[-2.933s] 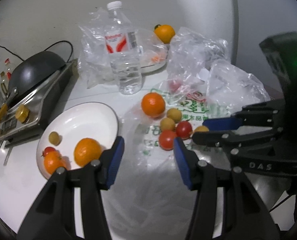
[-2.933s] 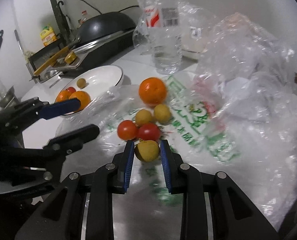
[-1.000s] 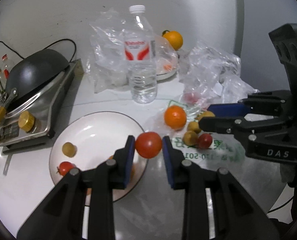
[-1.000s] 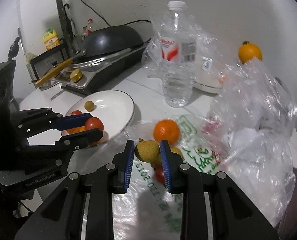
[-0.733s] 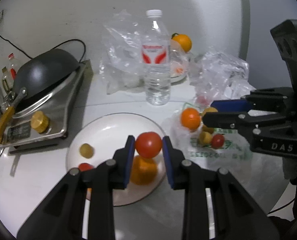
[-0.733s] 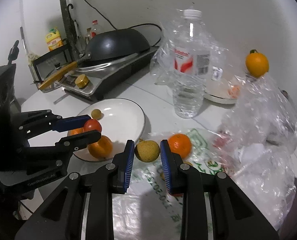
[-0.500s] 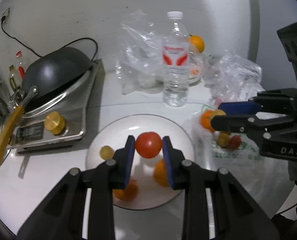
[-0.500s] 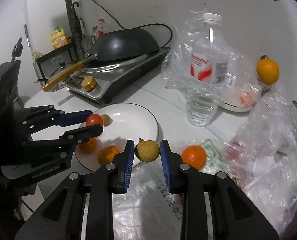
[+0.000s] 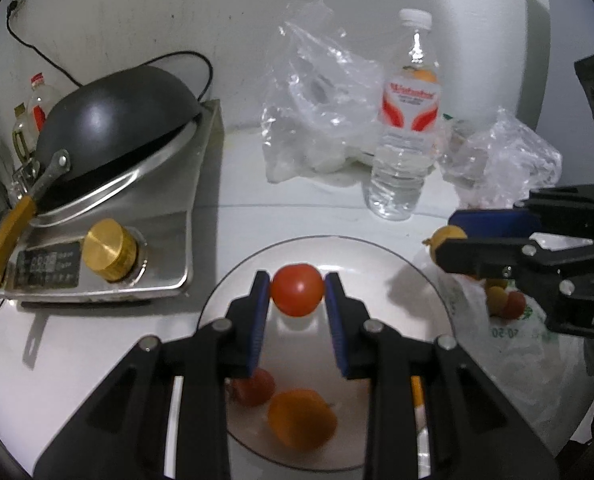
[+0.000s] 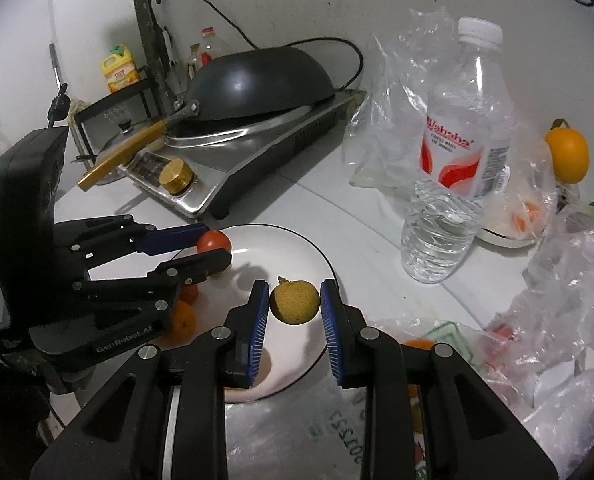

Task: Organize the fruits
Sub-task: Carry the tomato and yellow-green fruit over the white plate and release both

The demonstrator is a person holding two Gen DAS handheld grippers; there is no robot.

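Both tools have moved from the plastic bag to above the white plate (image 9: 425, 276). Left tool (image 9: 297, 296) is closed on a red tomato (image 9: 297, 295) over the plate's middle; right tool (image 10: 294, 304) clamps a yellow-brown fruit (image 10: 295, 303) over its right rim.

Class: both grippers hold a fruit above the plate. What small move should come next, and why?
Probably lower the left gripper and open it: its tomato hangs over a bare part of the plate, apart from the fruit already there. The right gripper, holding the yellow fruit, can follow.
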